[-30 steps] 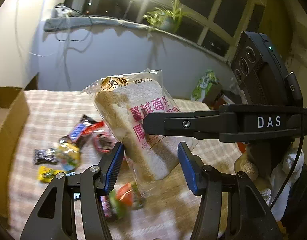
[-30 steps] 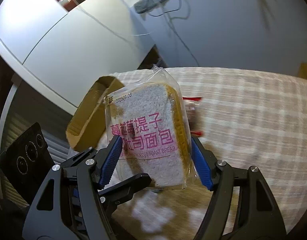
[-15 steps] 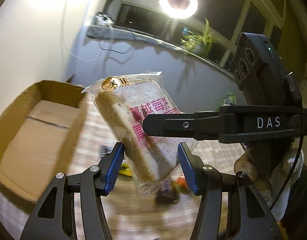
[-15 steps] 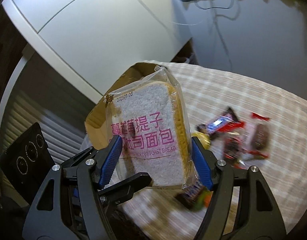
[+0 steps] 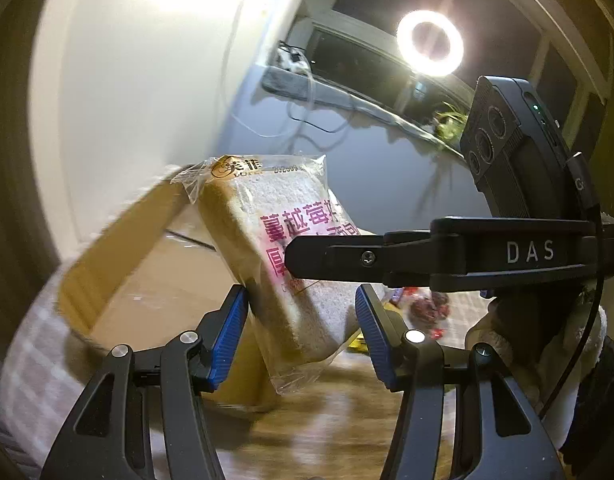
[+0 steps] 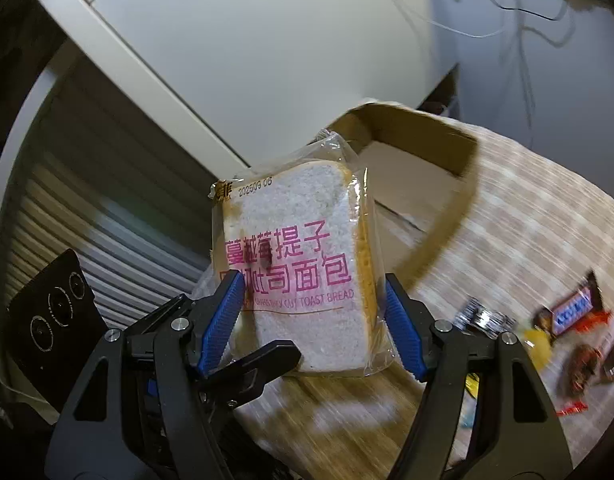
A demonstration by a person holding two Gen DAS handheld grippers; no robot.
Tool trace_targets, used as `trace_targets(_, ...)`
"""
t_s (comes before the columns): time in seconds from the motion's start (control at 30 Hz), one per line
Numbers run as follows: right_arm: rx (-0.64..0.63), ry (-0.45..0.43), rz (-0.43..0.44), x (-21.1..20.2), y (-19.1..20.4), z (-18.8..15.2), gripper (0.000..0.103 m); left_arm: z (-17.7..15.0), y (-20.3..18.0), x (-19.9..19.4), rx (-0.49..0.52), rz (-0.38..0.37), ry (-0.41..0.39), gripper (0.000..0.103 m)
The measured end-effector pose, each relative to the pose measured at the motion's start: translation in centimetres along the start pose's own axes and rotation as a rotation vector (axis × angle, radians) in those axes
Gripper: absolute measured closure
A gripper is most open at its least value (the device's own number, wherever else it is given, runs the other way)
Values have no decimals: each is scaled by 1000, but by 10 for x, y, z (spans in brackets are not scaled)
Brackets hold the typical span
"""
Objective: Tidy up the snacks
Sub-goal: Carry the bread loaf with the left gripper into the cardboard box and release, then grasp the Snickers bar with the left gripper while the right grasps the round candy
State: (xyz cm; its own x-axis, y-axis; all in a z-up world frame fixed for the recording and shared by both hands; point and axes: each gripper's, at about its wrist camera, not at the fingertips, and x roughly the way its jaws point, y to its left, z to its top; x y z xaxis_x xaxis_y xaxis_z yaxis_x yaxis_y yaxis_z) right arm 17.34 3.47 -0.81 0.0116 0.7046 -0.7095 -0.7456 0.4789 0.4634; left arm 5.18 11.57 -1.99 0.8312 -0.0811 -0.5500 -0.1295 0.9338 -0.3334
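Note:
A clear bag of sliced toast bread [image 5: 291, 256] with pink print is held in the air between both grippers. My left gripper [image 5: 303, 332] is shut on the bag's lower part. My right gripper [image 6: 313, 324] is shut on the same bag [image 6: 299, 276] from the other side. An open cardboard box [image 5: 155, 264] lies just behind and below the bread; it also shows in the right wrist view [image 6: 419, 168]. The right gripper's black finger [image 5: 367, 258] crosses in front of the bag in the left wrist view.
Loose wrapped snacks [image 6: 571, 332] lie on the checked tablecloth [image 6: 539, 240] to the right of the box. A white cabinet [image 6: 267, 52] stands behind the box. A ring light [image 5: 430, 43] shines above the window sill.
Both grippers have carried the bread leftward from over the loose snacks toward the cardboard box, which now sits directly behind the bag. Both grips on the bag are unchanged.

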Motion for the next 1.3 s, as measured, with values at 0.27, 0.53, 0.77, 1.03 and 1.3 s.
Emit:
trace_targets(0.27,-32,38,14,33,21,11,31,-1,36,-14,-46,27,-3,48)
trace_targets(0.53,-36,40,-37,41,20,13,31,3,51,-20,-66,34,-15,48)
trace_targets(0.77,-13,21,-42,32,11,14,31,4,51,-24,-62,47,-22,49)
trace_targets(1.03,-15,-14,-92,11,6,6,31,8,40,-26,-34,51,-30,49)
trace_targets(1.3,27,-106,-233,-46,-32,-34,31,1,18,-25,-2,13,-9,48)
